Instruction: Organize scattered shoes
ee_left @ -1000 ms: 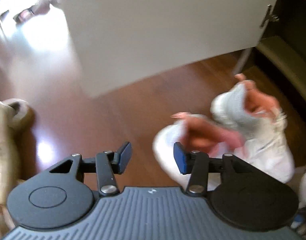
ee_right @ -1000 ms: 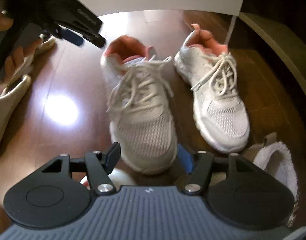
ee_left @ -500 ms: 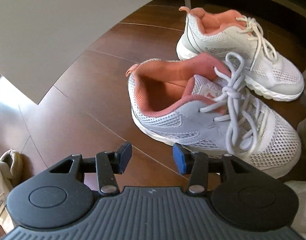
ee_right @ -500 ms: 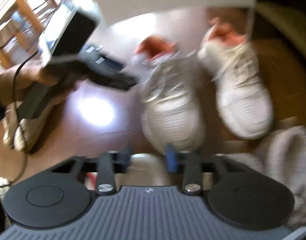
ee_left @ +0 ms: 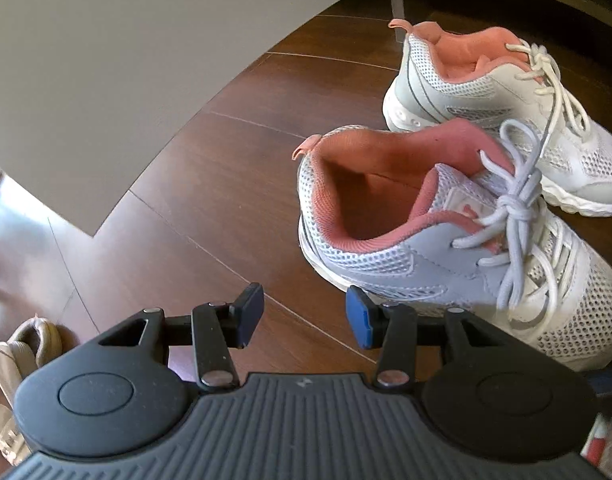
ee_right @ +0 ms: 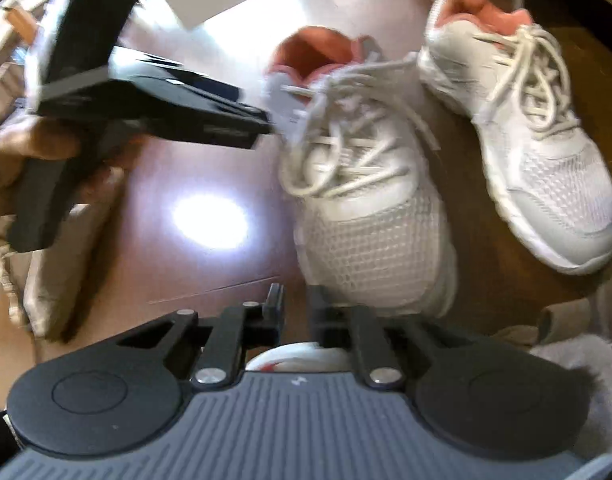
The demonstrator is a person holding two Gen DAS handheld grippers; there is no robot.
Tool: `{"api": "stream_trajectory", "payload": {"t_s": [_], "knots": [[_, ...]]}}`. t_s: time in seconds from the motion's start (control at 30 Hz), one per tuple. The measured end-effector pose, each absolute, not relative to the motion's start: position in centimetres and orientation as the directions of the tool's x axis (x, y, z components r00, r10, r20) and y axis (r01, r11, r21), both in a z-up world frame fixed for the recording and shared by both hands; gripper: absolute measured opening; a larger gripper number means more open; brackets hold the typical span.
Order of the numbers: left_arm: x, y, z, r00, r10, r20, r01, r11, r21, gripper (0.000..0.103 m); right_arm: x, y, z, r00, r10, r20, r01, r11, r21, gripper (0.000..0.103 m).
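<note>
Glossy wooden floor (ee_left: pixel 234 184); white mesh-cloth sneakers (ee_left: pixel 458 248) with matt coral fabric lining.

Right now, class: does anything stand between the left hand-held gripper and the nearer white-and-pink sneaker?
Nothing visible does. The left hand-held gripper is open over bare wooden floor, and the nearer sneaker lies just beyond its right finger. The second sneaker sits behind the first, not in the path.

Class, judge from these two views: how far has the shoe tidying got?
Done: little shows. The two white sneakers lie loose on the wooden floor.
In hand: left tool, open and empty, hovers beside the nearer sneaker; right tool is shut, seemingly on nothing.
Left: both sneakers and a beige shoe.
</note>
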State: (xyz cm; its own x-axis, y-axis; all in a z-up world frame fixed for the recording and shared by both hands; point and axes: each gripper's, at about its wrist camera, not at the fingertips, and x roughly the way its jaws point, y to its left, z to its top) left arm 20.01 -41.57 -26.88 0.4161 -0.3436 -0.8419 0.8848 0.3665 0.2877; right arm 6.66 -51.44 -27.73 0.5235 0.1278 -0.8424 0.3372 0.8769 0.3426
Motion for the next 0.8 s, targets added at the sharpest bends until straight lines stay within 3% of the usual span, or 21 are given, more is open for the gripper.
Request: {"api": "stream_trajectory", "payload": {"t_s": [0.53, 0.6, 0.67, 0.8], "knots": [[19.1, -44.4, -27.6, 0.407, -0.367, -0.836, 0.88, 0.404, 0.25, 0.051, 5.6, -52.5, -27.6, 0.531, 0.029, -0.847, 0.412, 0.865, 0.288, 0.002], [19.1, -44.3, -27.5, 0.406, -0.362, -0.839, 0.877, 0.412, 0.247, 0.054, 5.5, -51.7, -27.6, 0.532, 0.028, -0.846, 0.407, 0.868, 0.285, 0.007], [19.1, -43.8, -27.1, 0.395, -0.351, -0.849, 0.873, 0.431, 0.228, 0.055, 4.9, -51.1, -26.9, 0.538, 0.028, -0.842, 0.392, 0.876, 0.28, 0.025], [18.8, -42.2, -25.4, 0.405, -0.291, -0.866, 0.834, 0.505, 0.22, 0.054, 1.7, -50.8, -23.2, 0.554, -0.033, -0.832, 0.387, 0.895, 0.222, 0.031]]}}
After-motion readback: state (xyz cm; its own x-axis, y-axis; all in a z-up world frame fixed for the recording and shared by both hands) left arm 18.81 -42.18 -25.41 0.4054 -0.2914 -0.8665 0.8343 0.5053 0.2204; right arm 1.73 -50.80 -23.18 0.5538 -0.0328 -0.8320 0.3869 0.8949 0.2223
